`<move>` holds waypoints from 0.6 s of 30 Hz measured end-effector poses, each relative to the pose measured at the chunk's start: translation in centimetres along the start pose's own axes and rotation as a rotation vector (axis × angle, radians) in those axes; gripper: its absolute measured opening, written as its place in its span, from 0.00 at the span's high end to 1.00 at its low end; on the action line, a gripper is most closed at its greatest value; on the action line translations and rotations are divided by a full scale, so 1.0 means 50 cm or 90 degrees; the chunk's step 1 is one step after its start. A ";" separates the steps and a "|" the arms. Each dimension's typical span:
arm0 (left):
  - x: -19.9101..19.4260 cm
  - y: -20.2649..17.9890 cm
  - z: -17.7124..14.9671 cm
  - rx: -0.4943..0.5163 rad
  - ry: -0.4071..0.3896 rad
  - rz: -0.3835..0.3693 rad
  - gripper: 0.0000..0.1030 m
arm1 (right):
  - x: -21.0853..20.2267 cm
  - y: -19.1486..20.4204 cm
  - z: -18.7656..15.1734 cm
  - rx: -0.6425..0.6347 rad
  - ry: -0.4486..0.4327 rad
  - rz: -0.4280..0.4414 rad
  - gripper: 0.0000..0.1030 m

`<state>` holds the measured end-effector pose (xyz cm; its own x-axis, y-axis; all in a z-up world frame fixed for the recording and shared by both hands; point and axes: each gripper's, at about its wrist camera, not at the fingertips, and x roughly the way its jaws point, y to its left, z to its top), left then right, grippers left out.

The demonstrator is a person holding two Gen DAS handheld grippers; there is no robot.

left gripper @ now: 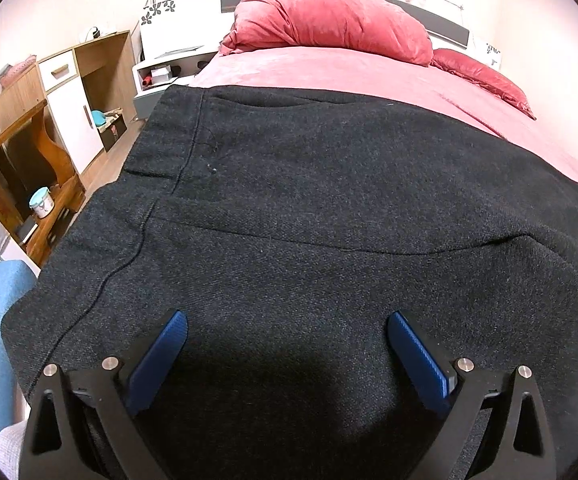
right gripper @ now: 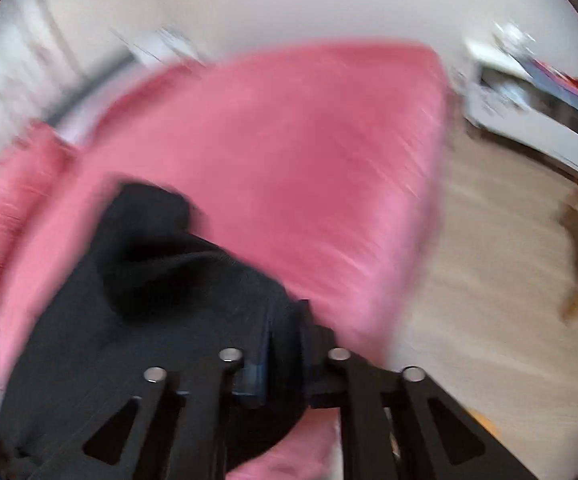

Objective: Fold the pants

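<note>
the left tool [left gripper: 287, 326] hangs over the dark pants [left gripper: 309, 208], its blue fingers [left gripper: 417, 356] spread wide with nothing between them. the pants lie flat on the pink bed [left gripper: 369, 74], reaching from right under the tool to well ahead of it, waistband on the far left. beyond the pants a crumpled red duvet [left gripper: 329, 20] is heaped at the head of the bed, with a red pillow [left gripper: 485, 76] to its right. off to the left of the tool stand a wooden cabinet [left gripper: 85, 92] and a wooden desk [left gripper: 21, 168], with a white nightstand [left gripper: 161, 76] further ahead. the right view is blurred: the right tool [right gripper: 285, 344] is pressed together, pinching a bunch of the pants [right gripper: 149, 280], which trail away to its left over the pink sheet. pale wooden floor [right gripper: 497, 280] lies to its right, white furniture [right gripper: 529, 108] beyond.
</note>
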<state>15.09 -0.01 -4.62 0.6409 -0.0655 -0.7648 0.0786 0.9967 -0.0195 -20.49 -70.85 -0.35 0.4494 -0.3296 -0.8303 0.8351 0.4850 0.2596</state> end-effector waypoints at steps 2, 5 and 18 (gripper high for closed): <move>0.001 0.001 -0.002 0.000 0.002 -0.002 0.01 | 0.055 -0.041 -0.008 0.029 0.051 0.005 0.91; 0.002 0.003 -0.001 0.001 0.003 -0.002 0.01 | 0.071 -0.077 -0.019 0.070 0.039 -0.010 0.85; 0.008 -0.011 -0.009 0.002 -0.007 0.015 0.00 | 0.064 0.187 0.055 -0.055 -0.021 0.132 0.68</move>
<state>14.93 -0.55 -5.20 0.6506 -0.0425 -0.7583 0.0653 0.9979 0.0001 -10.35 -69.58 0.75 0.6201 -0.2414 -0.7464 0.6939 0.6127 0.3783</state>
